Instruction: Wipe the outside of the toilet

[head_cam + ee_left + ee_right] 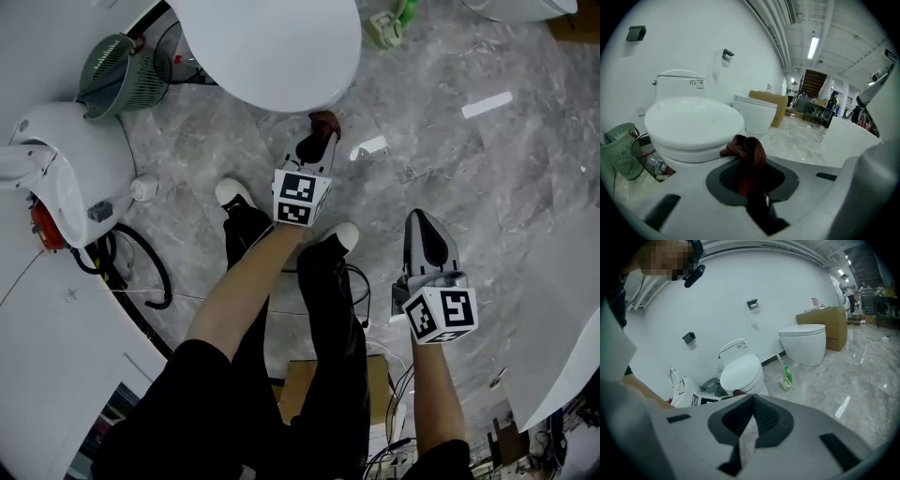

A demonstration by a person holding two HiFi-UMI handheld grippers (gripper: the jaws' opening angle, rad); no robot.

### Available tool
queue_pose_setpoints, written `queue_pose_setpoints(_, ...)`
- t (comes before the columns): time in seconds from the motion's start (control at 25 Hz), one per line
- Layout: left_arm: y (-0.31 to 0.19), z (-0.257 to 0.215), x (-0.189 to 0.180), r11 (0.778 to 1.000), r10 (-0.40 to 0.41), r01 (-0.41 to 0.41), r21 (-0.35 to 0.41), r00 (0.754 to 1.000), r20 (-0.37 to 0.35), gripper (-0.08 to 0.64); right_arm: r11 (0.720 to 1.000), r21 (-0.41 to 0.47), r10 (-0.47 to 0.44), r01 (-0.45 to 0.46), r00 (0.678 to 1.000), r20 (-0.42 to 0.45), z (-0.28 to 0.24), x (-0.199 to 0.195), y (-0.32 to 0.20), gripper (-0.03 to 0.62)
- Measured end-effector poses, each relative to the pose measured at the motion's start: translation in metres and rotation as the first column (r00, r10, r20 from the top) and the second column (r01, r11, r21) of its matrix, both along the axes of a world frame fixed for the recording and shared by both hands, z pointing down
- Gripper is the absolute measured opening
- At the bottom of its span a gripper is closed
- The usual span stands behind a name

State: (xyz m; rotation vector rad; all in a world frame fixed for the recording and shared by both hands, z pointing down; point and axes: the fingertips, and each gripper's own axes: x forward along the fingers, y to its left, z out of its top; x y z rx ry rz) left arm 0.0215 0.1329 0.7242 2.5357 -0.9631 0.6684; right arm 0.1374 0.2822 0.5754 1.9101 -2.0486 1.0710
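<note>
**Head view check-in: rag's in the left claw, toilet not wiped yet**

Going left to right: a green basket (pixel 117 70) sits just beside the toilet (pixel 272 47), whose closed lid fills the top middle. The left claw (pixel 317 131) is clamped on a dark red rag (pixel 323 120) and sits near the front of the bowl, but the cloth isn't touching it. Further right, a green brush (pixel 389 23) stands in its holder on the floor (pixel 487 169). The right claw (pixel 424 225) is pinched together with nothing in it, over bare floor and well apart from the toilet.

My read is that this is the approach step and no wiping is going on. Next up would be getting the rag against the outside of the bowl and sweeping along the curve. Only a small wad of cloth sticks out past the claw, so the cloth should probably lead, not the plastic.

Count:
- one rag
- one basket
- one brush
- two claws
- two toilets, since the right gripper view shows a second toilet (pixel 808 343) further along the wall
</note>
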Motion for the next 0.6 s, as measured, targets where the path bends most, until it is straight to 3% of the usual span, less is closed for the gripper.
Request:
queue_pose_setpoints(0.28,0.039,-0.082,-0.015,0.999,0.034,-0.034,-0.001,0.999,-0.013,0.060,0.998,0.033,-0.056,0.057,0.998,-0.009,-0.060,-0.020,-0.002,0.003)
queue_pose_setpoints(0.6,0.068,-0.223,-0.054,0.994,0.083,-0.080,0.079,0.996,-0.025,0.060,0.992,0.084,-0.094,0.097,0.995,-0.036,-0.152,-0.065,-0.002,0.003)
